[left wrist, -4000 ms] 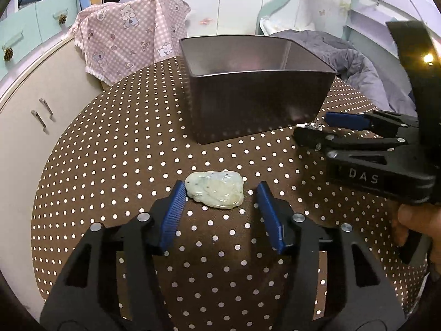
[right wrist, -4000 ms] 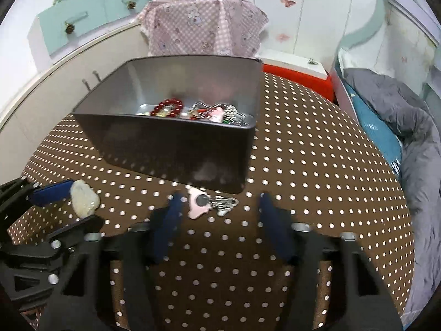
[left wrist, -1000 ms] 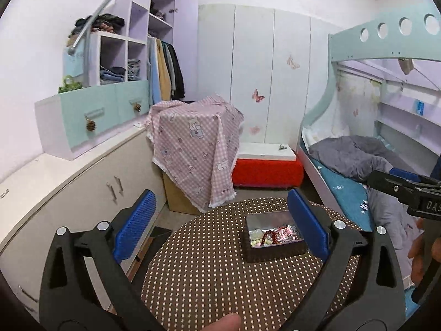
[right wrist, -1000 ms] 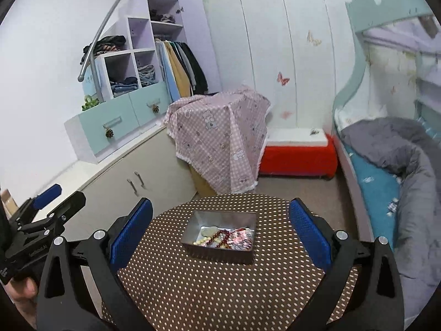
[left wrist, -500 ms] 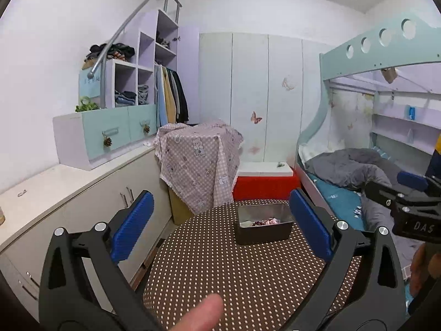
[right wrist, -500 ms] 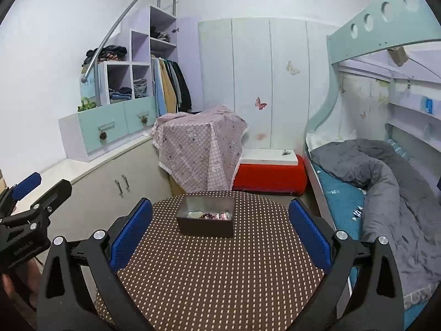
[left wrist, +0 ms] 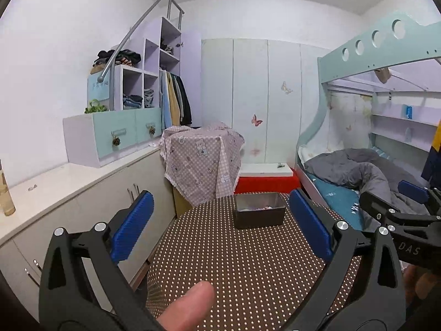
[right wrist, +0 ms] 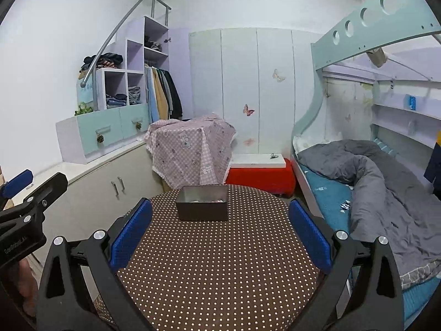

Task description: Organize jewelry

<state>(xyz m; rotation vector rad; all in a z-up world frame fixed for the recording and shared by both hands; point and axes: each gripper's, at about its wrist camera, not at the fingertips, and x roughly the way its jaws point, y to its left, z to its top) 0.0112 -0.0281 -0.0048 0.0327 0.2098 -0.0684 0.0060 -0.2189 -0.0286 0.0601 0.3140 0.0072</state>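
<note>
A round desk (right wrist: 220, 262) covered in brown cloth with white polka dots fills the lower middle of both views. Toward its far side stands a dark grey rectangular metal tin (right wrist: 202, 203), open on top, with a small heap of jewelry (left wrist: 257, 208) just visible over its rim; single pieces are too small to tell apart. Behind the desk are a pink checked cloth with bear prints (right wrist: 190, 149) draped over some furniture, a red low bench with a white top (right wrist: 259, 175), a white wardrobe with butterfly stickers (right wrist: 248, 96) and, to the left, a cream cabinet run (right wrist: 110, 176) under pale blue drawers and open shelves of clothes. A bunk bed with a grey duvet (right wrist: 372, 187) stands on the right.

Only the left wrist view shows a thumb tip (left wrist: 190, 306) at the bottom edge and the rumpled duvet behind the other tool; only the right wrist view shows the whole round outline of the desk.

The left hand-held gripper (left wrist: 220, 229) is released, its blue pads spread wide with nothing between them, raised well clear of the desk. The right hand-held gripper (right wrist: 220, 234) is likewise spread wide and holds nothing, well apart from the tin.
</note>
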